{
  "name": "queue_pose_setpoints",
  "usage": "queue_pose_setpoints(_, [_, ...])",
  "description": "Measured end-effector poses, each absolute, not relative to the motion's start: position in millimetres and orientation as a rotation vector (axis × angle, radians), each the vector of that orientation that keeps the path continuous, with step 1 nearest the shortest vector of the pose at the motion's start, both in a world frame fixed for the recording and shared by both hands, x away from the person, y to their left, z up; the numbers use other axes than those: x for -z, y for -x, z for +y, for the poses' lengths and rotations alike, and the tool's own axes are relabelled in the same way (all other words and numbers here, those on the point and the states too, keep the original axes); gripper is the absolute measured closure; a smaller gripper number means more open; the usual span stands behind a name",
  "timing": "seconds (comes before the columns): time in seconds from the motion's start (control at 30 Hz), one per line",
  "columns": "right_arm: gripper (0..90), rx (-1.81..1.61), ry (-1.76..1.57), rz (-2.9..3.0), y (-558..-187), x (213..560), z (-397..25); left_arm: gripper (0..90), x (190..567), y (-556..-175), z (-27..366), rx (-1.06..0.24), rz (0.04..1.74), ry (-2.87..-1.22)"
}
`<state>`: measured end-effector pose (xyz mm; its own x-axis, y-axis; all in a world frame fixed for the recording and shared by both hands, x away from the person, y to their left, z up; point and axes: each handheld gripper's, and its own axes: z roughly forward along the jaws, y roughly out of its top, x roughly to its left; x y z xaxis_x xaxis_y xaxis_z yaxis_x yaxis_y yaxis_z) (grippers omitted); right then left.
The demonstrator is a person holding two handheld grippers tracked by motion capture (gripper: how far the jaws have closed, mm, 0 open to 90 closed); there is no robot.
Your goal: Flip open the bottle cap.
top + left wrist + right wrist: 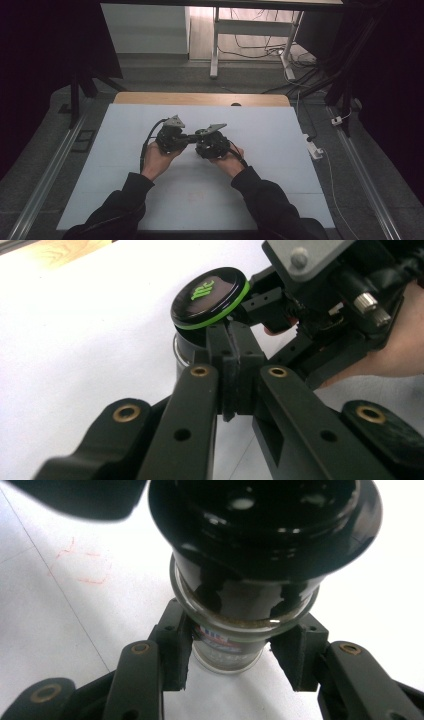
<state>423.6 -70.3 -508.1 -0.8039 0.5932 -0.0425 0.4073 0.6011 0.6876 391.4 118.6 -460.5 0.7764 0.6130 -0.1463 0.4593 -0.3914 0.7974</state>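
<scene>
A small glass jar [227, 652] with a wide black lid [210, 296], green-ringed and carrying a green logo, is held between my two grippers over the middle of the white table. My right gripper [235, 655] has its jaws on either side of the jar's body, just below the glass shoulder, shut on it. The lid [265, 525] looms close above those jaws. My left gripper [231, 342] is shut, its pads pressed together, with the tips up against the lid's lower edge. In the high view the left gripper [186, 138] and right gripper [201, 136] meet tip to tip.
A white sheet [250, 190] covers the table, with a wooden strip [200, 98] along its far edge. Faint red marks [85, 565] lie on the sheet. A power strip [314, 149] and cables sit on the floor at the right. White desk legs [215, 45] stand beyond.
</scene>
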Motion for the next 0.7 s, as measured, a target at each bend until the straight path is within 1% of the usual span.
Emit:
queue_pose_setpoints(0.2, [52.5,-1.001,-0.822,2.564,-423.4,508.1,-70.2,88.8,456.9,-394.9,120.9,-0.225,0.819,-2.029])
queue_pose_setpoints(0.4, [52.5,-0.988,-0.799,2.564,-423.1,508.1,-70.1,88.8,454.7,-402.1,124.7,-0.269,0.864,-2.006])
queue_pose_setpoints(0.7, [52.4,-0.999,-0.803,2.565,-423.6,508.3,-70.3,88.1,456.1,-403.0,126.0,-0.262,0.859,-2.023])
